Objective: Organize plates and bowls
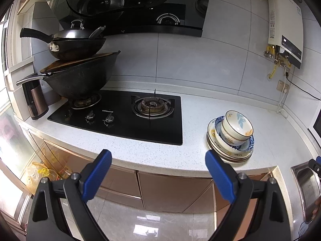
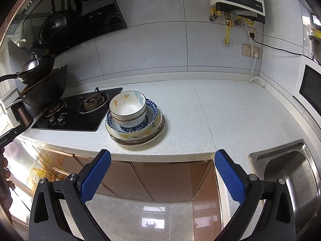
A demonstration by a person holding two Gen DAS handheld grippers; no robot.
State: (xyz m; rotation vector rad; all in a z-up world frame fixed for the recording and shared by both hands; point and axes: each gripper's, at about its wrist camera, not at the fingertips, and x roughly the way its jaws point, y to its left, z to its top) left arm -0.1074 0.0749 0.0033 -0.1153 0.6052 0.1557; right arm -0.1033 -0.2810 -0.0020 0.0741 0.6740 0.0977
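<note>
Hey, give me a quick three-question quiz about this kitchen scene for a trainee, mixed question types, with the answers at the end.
1. True or false: the left gripper is shut on a bowl.
2. Multiple choice: the stack of plates and bowls stands on the countertop between
A) the black gas hob and the steel sink
B) the two woks
C) the wall sockets and the microwave
3. Short answer: what sits at the very top of the stack?

Key
1. False. Both it and the right gripper are open and empty, in front of the counter edge.
2. A
3. A white floral bowl, upright and nested in another bowl.
</note>
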